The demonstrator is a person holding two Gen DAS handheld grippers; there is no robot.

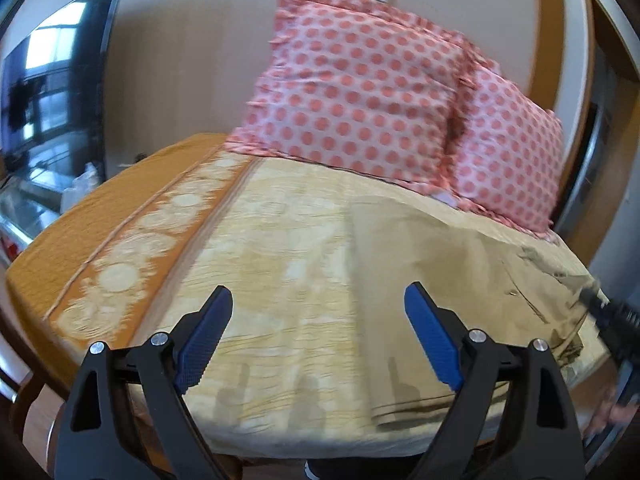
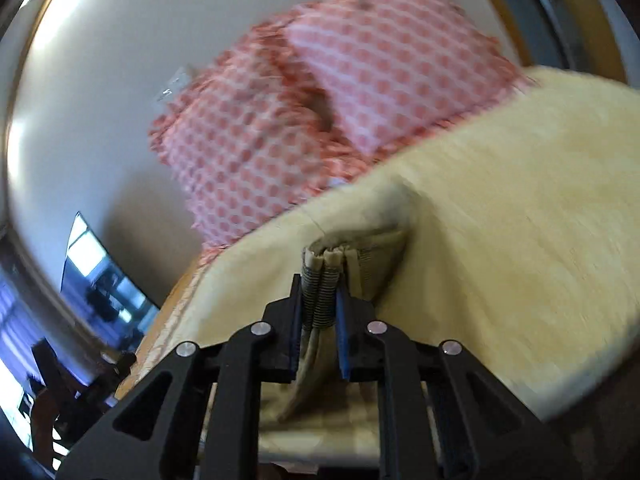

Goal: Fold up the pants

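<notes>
Khaki pants (image 1: pixel 452 276) lie spread on the yellow bedspread (image 1: pixel 280 248), reaching from the middle to the right edge of the bed in the left wrist view. My left gripper (image 1: pixel 318 316) is open and empty, hovering above the bed just left of the pants' leg. My right gripper (image 2: pixel 318 312) is shut on the pants' bunched waistband (image 2: pixel 324 276), with striped elastic between its blue pads; it also shows as a dark shape at the pants' right end in the left wrist view (image 1: pixel 612 320). The view is blurred.
Two pink polka-dot pillows (image 1: pixel 360 80) lean against the wall at the head of the bed. An orange patterned border (image 1: pixel 120 248) runs along the bed's left side. A dark TV screen (image 1: pixel 52 88) stands at the left. A wooden door frame (image 1: pixel 600 80) is at the right.
</notes>
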